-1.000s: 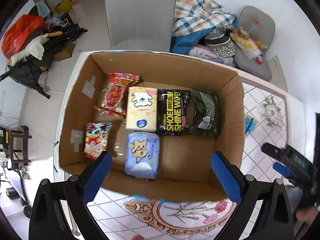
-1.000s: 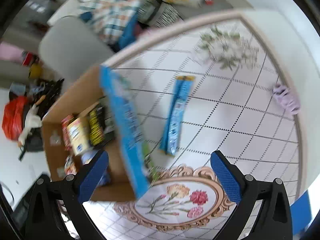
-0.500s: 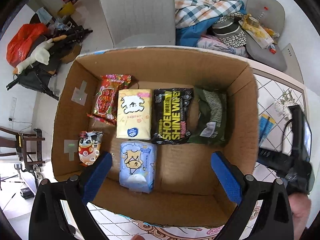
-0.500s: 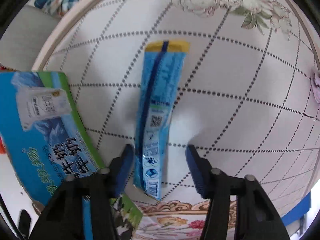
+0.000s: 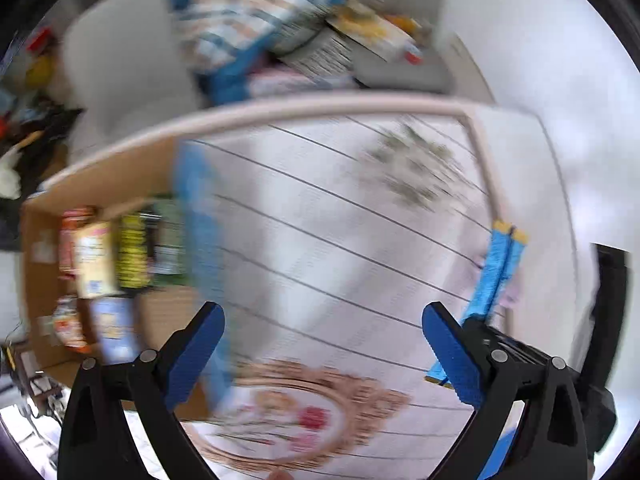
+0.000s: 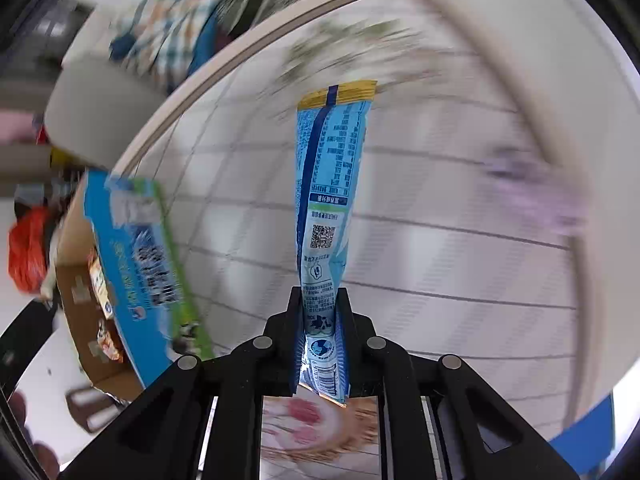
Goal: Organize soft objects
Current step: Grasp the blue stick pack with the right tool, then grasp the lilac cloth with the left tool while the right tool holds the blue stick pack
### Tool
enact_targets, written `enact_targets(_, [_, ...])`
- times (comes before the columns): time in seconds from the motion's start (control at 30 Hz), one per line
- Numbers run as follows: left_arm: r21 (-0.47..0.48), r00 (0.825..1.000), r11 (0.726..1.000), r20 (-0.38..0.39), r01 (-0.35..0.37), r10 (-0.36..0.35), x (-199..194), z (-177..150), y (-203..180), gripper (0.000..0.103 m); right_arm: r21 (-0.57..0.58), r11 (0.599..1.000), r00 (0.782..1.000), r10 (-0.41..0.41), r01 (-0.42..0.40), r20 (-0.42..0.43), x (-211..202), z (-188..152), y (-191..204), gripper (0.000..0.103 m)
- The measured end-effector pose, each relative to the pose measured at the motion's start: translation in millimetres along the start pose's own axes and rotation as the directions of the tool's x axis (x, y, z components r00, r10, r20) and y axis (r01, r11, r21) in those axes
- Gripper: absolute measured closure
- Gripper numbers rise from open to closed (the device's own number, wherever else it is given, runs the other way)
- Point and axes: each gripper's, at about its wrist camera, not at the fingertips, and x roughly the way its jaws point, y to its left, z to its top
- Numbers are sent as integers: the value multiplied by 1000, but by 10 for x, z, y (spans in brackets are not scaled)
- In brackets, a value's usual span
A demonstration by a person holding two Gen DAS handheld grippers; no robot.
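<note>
The right gripper (image 6: pixel 320 320) was clamped on the lower end of a long blue packet (image 6: pixel 330 184), which stood up from its fingers above the tiled surface (image 6: pixel 460 264). The left gripper (image 5: pixel 324 352) was spread wide with nothing between its pads, above the same surface. A cardboard box (image 5: pixel 36 240) of soft packs sat to the left. Both views were blurred.

The right gripper (image 6: pixel 320 320) has its jaws clamped (on something thin); the left gripper (image 5: pixel 324 344) gapes wide.
</note>
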Motion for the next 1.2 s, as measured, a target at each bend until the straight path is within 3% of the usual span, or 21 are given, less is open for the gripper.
enact_targets(0.07, [16,997,999,-60,45,-43,267,17,-394,2,48,999,999,-23,21,31,-212,35,-433,88])
enact_targets(0.2, [33,985,997,-164,67,-61,804,104,-1035,2,147,985,993,-98,88,62,-408,167,-1270,88])
enact_targets(0.3, [7,954,991,-272,135,-128,1237,167,-1447,4,236,965,990,-131,116,50,-386,232,-1853,88])
enact_targets(0.33, [-5,938,986,-307,165,-159,1392,193,-1595,8,250,960,989,-144,127,47,-381,234,-1984,88])
enact_targets(0.37, [-12,933,986,-321,165,-160,1484,206,-1683,13,265,953,986,-162,145,45,-365,244,-2110,88])
enact_targets(0.4, [-20,932,987,-327,161,-159,1569,217,-1756,15,280,948,984,-172,154,42,-344,259,-2225,88])
enact_targets(0.47, [-28,932,991,-337,131,-133,1719,246,-1871,28,302,941,985,-168,150,34,-290,280,-2393,88])
enact_targets(0.6, [-121,905,976,-368,181,-214,1950,276,-1984,26,322,935,985,-169,152,23,-212,339,-2497,88])
enact_targets(0.7, [-107,914,977,-347,182,-208,1995,354,-2082,29,315,935,984,-175,160,19,-199,376,-2504,88])
enact_targets(0.8, [-71,918,978,-337,198,-210,2012,390,-2209,45,306,939,984,-175,159,23,-199,421,-2468,88])
enact_targets(0.87, [-30,918,978,-339,206,-204,2015,383,-2324,62,303,940,984,-176,160,27,-206,432,-2412,88])
enact_targets(1.03, [98,947,978,-283,185,-151,1837,274,-2432,67,284,945,982,-183,165,40,-329,380,-2321,88])
enact_targets(1.2, [141,965,973,-211,185,-153,1480,124,-2239,67,244,956,982,-181,163,52,-438,303,-2181,88])
